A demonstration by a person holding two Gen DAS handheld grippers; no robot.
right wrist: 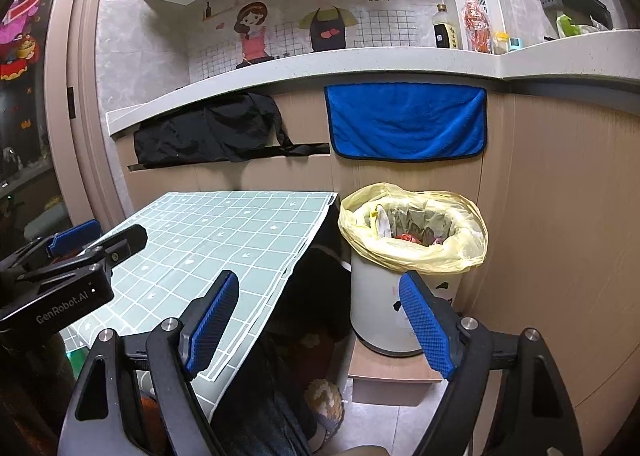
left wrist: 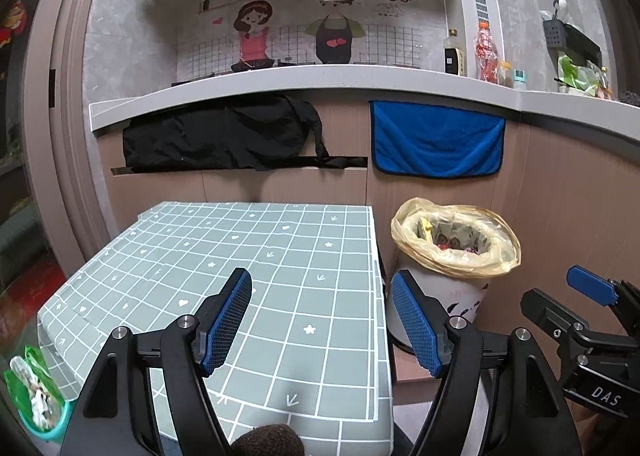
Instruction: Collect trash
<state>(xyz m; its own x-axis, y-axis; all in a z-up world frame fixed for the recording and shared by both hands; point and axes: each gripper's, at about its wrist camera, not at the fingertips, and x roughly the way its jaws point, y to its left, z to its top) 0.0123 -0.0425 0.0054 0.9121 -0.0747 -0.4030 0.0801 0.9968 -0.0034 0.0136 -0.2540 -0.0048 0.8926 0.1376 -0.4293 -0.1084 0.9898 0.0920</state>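
Both claws stand wide open and hold nothing. The left claw (left wrist: 320, 320) hangs over the near right part of the low surface with the pale green cloth marked by a white grid (left wrist: 224, 256); between its blue ribbed pads only the cloth is seen. The right claw (right wrist: 320, 324) is beside it, past the right edge of that surface, and between its pads are the dark gap under the cloth and the side of the bin.

The white round trash bin with a yellow plastic liner (right wrist: 412, 240) stands on a small wooden box (right wrist: 392, 372) just to the right of the surface, in front of the light wood cabinet. Its liner is folded over the rim, and wrappers and paper scraps already lie inside. The cloth itself carries no trash.

At the far left edge of the left wrist view, a green bag with crumpled white scraps (left wrist: 34, 392) sits in a teal container, below the corner of the surface.

A blue towel (left wrist: 436, 135) and a black cloth (left wrist: 224, 135) hang from the cabinet under the white countertop (left wrist: 280, 83).
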